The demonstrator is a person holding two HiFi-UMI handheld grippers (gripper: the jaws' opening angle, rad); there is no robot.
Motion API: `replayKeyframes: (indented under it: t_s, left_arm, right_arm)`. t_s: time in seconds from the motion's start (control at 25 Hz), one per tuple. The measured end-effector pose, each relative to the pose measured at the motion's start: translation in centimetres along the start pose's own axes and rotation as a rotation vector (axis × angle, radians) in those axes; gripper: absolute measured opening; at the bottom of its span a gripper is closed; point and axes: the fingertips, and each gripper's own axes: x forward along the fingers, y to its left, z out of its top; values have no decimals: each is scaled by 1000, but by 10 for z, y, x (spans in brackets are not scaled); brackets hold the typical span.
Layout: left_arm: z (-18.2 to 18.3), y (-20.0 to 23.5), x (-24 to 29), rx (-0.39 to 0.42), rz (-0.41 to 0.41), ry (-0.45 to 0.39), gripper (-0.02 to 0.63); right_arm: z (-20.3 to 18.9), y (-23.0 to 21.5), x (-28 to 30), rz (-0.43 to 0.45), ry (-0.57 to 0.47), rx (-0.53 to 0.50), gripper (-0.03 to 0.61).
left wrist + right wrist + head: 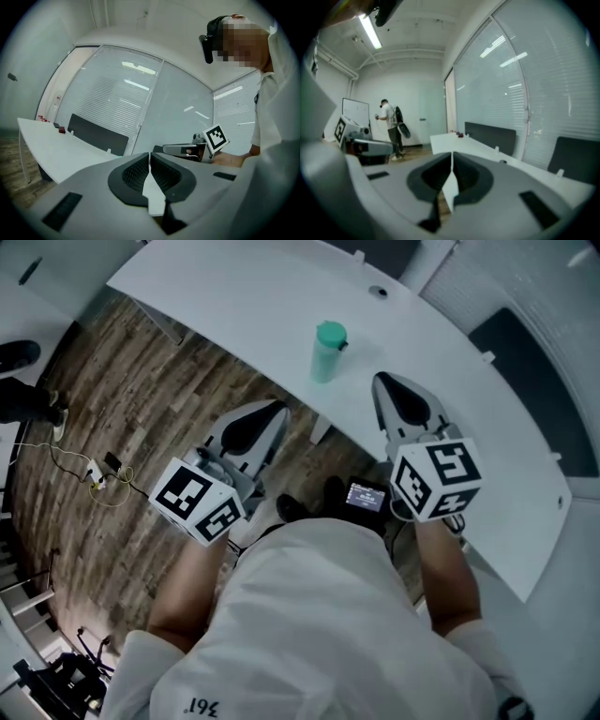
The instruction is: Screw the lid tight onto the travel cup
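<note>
Person's white shirt (319,615) sits nearest. Left gripper (277,411) and right gripper (382,381) are closed, empty. Ahead, a green cup (327,352) stands on the white table (234,287); wooden floor (122,399) below.

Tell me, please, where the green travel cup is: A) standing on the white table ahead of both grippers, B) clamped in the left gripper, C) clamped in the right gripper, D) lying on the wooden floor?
A: the travel cup stands upright on the white table, clear of the shut left gripper and right gripper.
</note>
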Motion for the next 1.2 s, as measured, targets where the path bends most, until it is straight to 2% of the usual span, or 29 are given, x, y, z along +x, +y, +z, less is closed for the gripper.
replayKeyframes:
  t_s: [0.36,0.76,1.2]
  left_arm:
    - [-22,-13,-37,-57,19,-4,35]
    - [-29,-38,-44,-63,105,-25,35]
    - [-54,-114,-19,-90,170,-42,35]
  right_arm:
    - [-16,17,-20,0,7,12,23]
    - [-31,8,-43,61,8,15,21]
    - [-56,-22,-103,148,38,1,21]
